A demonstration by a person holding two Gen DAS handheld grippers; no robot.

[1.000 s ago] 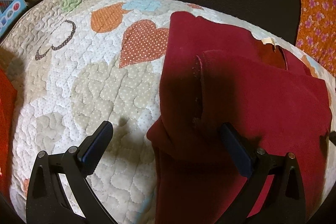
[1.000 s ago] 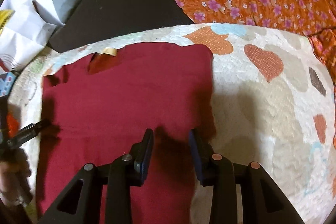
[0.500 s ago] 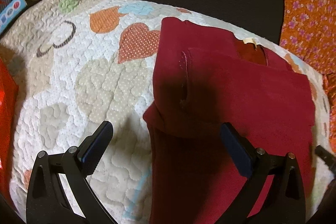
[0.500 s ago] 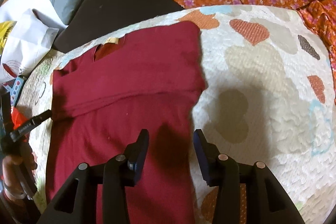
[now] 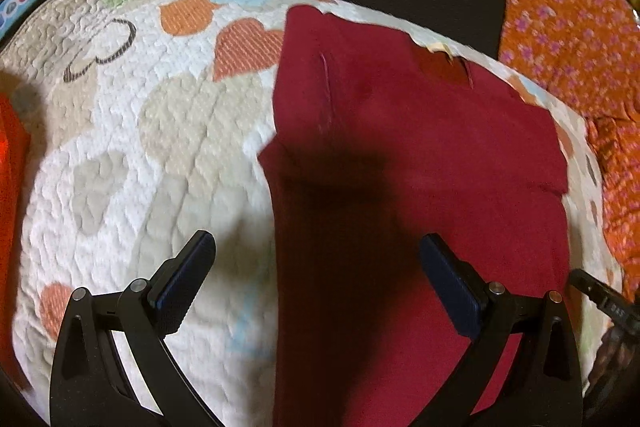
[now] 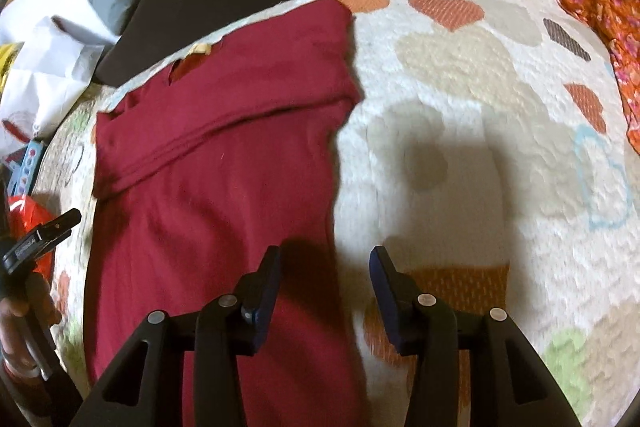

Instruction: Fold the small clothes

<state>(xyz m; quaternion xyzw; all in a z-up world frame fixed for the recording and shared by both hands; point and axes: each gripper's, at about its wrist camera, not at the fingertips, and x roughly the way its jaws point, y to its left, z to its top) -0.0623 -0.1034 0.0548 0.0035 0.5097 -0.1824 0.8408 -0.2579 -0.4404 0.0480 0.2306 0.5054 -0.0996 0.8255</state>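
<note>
Your left gripper (image 5: 316, 259) hangs spread wide, empty; your right gripper (image 6: 324, 267) gapes too, pinching nothing; the maroon shirt (image 6: 216, 163) lies flat on the heart quilt (image 6: 480, 131), collar at twelve o'clock.

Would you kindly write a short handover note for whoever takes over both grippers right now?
Left gripper: open wide, holding nothing, over the left edge of the dark red garment.
Right gripper: fingers apart, holding nothing, straddling the garment's right edge.
Garment: lies lengthwise on the heart-pattern quilt, neck label at the far end, long sides straight.
Done: both sleeves appear folded in across the chest, forming a band near the top.
Left: the lower part lies unfolded toward the grippers; probably grip the near hem with both grippers and fold it up toward the collar, then smooth it.
</note>
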